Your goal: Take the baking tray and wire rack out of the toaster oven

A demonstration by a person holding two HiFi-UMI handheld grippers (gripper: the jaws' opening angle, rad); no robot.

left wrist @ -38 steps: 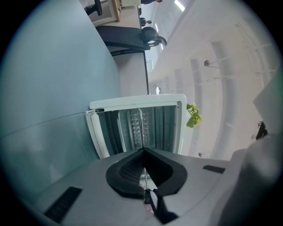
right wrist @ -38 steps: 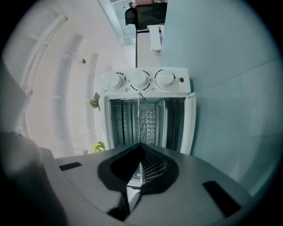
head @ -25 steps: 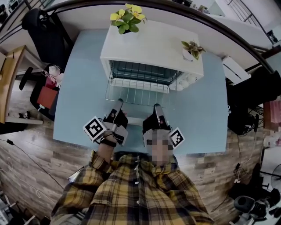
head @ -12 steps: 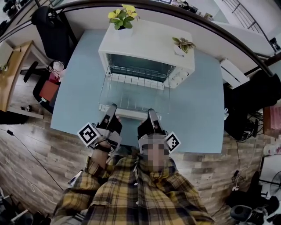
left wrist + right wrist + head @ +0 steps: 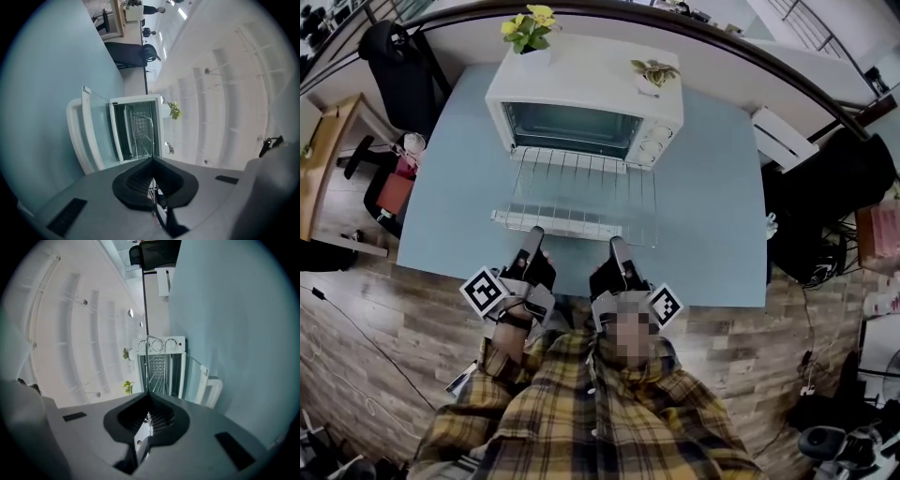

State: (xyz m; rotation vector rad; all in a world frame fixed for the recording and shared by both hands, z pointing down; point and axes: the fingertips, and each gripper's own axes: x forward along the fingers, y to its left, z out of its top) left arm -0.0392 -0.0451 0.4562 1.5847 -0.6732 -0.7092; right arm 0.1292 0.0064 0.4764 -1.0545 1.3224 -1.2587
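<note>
The white toaster oven (image 5: 581, 89) stands at the back of the blue table (image 5: 712, 206) with its glass door (image 5: 539, 223) folded down. The wire rack (image 5: 581, 187) sticks out over the door, most of it outside the oven. My left gripper (image 5: 534, 236) and right gripper (image 5: 617, 246) are both shut on the rack's near edge. In the left gripper view the rack (image 5: 151, 136) runs edge-on from the left gripper (image 5: 152, 161) to the oven (image 5: 119, 131). The right gripper view shows the same: the rack (image 5: 147, 366), the right gripper (image 5: 149, 397), the oven (image 5: 161, 345). No baking tray shows.
A yellow-flowered plant (image 5: 528, 23) and a small potted plant (image 5: 652, 73) stand on top of the oven. A black chair (image 5: 389, 56) is beyond the table's left corner, and a white box (image 5: 783, 139) lies off its right side.
Both grippers have drawn back toward the table's near edge, pulling the wire rack further out of the oven over the open door.
</note>
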